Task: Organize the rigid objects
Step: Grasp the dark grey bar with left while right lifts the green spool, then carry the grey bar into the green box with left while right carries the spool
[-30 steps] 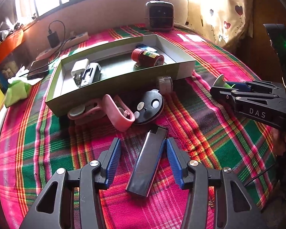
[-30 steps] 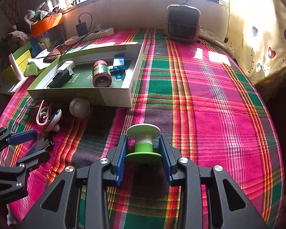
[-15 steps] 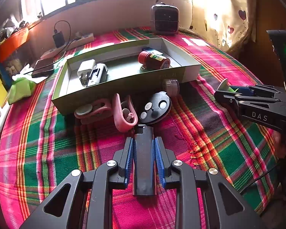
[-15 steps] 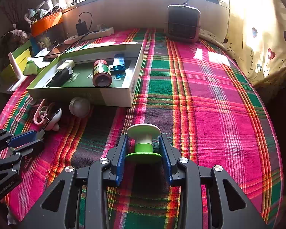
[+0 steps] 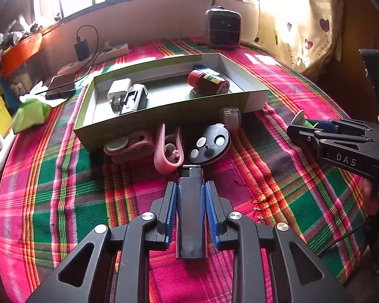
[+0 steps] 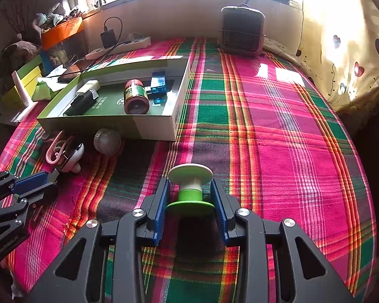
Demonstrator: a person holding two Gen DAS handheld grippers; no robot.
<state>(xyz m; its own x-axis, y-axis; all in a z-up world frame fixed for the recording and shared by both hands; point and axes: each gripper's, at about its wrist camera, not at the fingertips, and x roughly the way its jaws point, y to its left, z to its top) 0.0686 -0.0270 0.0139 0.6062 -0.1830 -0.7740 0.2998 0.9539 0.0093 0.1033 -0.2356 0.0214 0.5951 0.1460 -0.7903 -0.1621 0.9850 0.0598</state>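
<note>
The left wrist view sits low and close over the pink-and-green plaid cloth (image 5: 63,202), looking far toward the window wall. The right wrist view looks the same way from further right. Both share the shallow green-and-white cardboard tray (image 5: 164,116) (image 6: 108,125) and the small dark grilled heater (image 5: 223,31) (image 6: 241,34), and each sees the other's black gripper at its edge

1. The cloth (image 6: 265,131) on the table is checked in pink, green and dark purple, with thin yellow lines.
2. The box (image 5: 164,112) is green outside and white inside its walls.
3. The jar (image 6: 136,96) is red with a green label.
4. The spool (image 6: 190,189) is white on top and green below.
5. The left tongs (image 5: 190,197) and right tongs (image 6: 190,197) are black with blue pads.
6. The hook (image 5: 168,149) is pink.
7. The curtain (image 6: 346,50) is cream with red hearts.
</note>
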